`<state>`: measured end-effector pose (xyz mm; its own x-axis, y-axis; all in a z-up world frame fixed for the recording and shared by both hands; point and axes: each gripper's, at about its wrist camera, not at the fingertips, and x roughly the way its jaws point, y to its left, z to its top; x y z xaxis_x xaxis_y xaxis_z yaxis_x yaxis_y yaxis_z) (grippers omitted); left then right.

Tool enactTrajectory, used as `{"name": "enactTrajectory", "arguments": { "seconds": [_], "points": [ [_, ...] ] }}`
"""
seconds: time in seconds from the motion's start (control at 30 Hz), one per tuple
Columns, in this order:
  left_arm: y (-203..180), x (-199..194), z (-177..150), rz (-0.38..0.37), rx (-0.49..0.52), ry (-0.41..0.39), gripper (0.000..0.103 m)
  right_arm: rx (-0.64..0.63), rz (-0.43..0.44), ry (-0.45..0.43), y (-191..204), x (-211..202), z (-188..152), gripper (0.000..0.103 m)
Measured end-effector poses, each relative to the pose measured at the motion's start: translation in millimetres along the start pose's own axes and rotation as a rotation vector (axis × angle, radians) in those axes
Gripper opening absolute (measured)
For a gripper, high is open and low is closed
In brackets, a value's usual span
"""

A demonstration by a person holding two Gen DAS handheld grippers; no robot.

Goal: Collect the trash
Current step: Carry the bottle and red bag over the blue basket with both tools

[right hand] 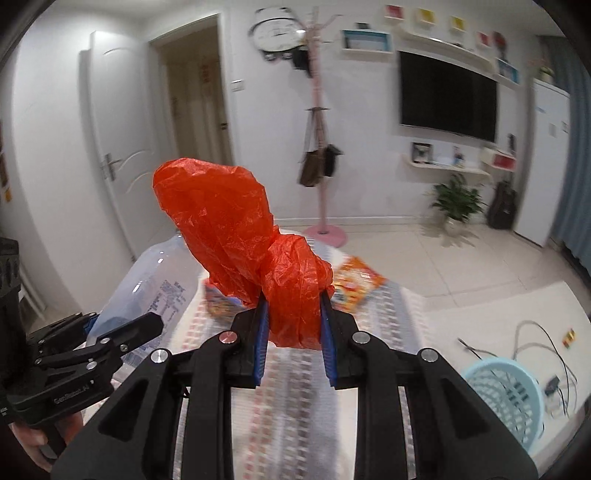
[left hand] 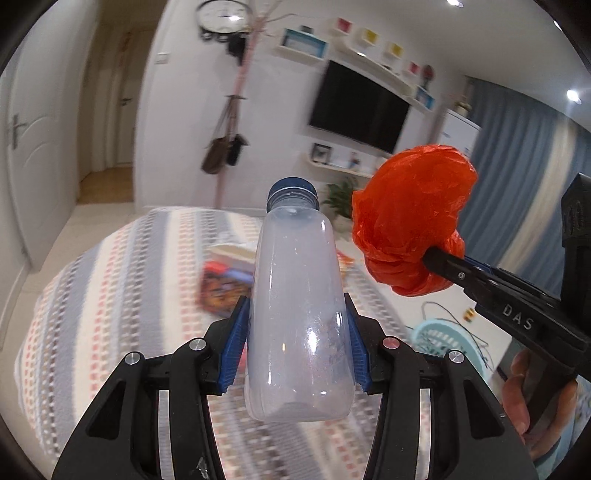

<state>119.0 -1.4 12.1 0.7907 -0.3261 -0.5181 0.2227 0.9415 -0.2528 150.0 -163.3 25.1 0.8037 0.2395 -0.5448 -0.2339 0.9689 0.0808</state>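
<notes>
both loaded, carry step. left gripper (left hand: 295, 343) clamped on bottle (left hand: 299, 306), cap at 12 in left view. right gripper (right hand: 293, 332) clenched on red bag (right hand: 236, 236), bunched up toward 11. more wrappers (right hand: 356, 286) on table (right hand: 295, 406) ahead. next probably: swing to basket (right hand: 506, 398) at 4 in right view, release over rim, bag first.

A home living room is showing: black wall-mounted television (right hand: 447, 99), pink coat stand (right hand: 320, 147), round wall clock (left hand: 221, 15).
</notes>
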Motion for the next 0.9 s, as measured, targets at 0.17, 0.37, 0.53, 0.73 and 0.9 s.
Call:
{"name": "enactTrajectory", "arguments": {
  "seconds": [0.17, 0.37, 0.53, 0.73, 0.9],
  "points": [
    [-41, 17, 0, -0.059, 0.053, 0.016, 0.046, 0.098, -0.086, -0.012, -58, -21, -9, 0.022],
    [-91, 45, -3, -0.135, 0.115, 0.054, 0.046, 0.224, -0.194, -0.014, -126, -41, -26, 0.022],
    [-130, 73, -7, -0.193, 0.156, 0.097, 0.047, 0.352, -0.256, 0.009, -187, -50, -50, 0.022],
    [-176, 112, -17, -0.25, 0.2, 0.168, 0.047, 0.457, -0.321, 0.045, -242, -55, -82, 0.022],
    [-209, 140, -32, -0.289, 0.236, 0.225, 0.047, 0.509, -0.394, 0.084, -276, -57, -106, 0.022]
  ]
}}
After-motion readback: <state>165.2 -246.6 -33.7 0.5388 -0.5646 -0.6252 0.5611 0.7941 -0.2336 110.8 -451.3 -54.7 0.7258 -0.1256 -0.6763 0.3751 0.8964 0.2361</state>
